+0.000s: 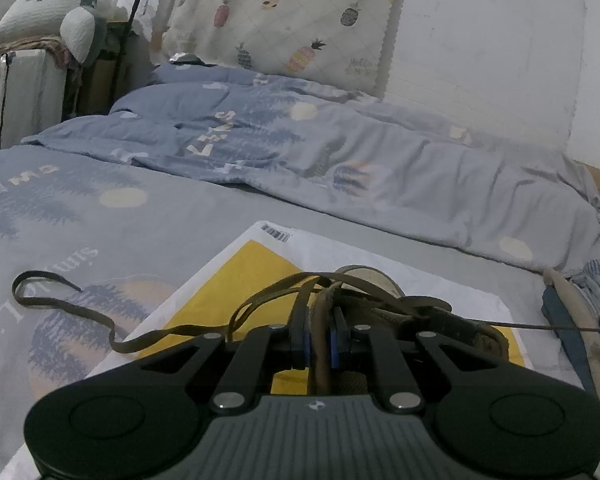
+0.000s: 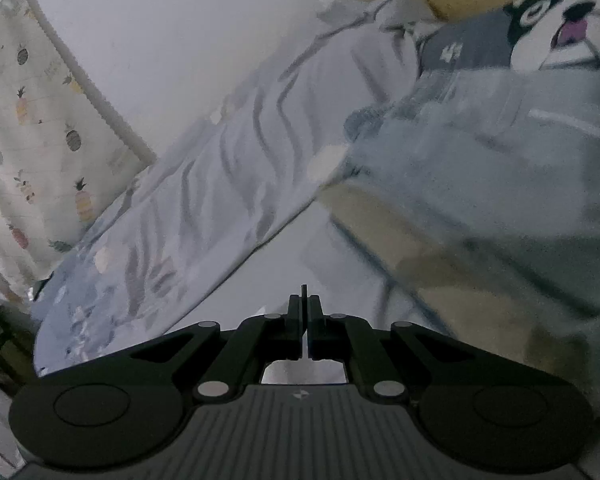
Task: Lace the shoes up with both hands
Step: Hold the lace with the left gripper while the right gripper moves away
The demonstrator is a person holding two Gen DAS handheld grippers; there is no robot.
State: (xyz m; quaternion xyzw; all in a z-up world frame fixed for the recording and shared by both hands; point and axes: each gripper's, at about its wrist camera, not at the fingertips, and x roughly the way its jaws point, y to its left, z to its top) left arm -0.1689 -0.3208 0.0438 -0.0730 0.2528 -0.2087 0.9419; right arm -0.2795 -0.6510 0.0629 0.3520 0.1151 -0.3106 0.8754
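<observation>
My left gripper (image 1: 320,340) is nearly closed, its blue-padded jaws pinching a brown strip of the shoe (image 1: 384,304) that runs up between them; I take it for the tongue or the upper's edge, but I cannot tell which. The shoe sits directly ahead of the fingers, an olive-brown one with its pale opening facing away from me. It rests on a white and yellow mailer bag (image 1: 236,280) laid flat on the bed sheet (image 1: 80,216).

One end of the brown shoelace (image 1: 60,304) loops over the top of the shoe, trails off to the left across the bag and curls onto the sheet, ending in a dark tip. The other end is pulled taut, a thin straight line running right from the shoe to a dark object at the frame's right edge.

My right gripper (image 2: 304,316) has its jaws pressed together on a thin dark strip that pokes up just past the tips, probably the lace end, though it is too small to be sure. That view is tilted and blurred.

Beyond the shoe, a folded blue quilt (image 1: 300,148) lies across the bed, with a pineapple-print cloth (image 1: 284,20) hanging behind it and a plush toy (image 1: 48,8) up at the left
</observation>
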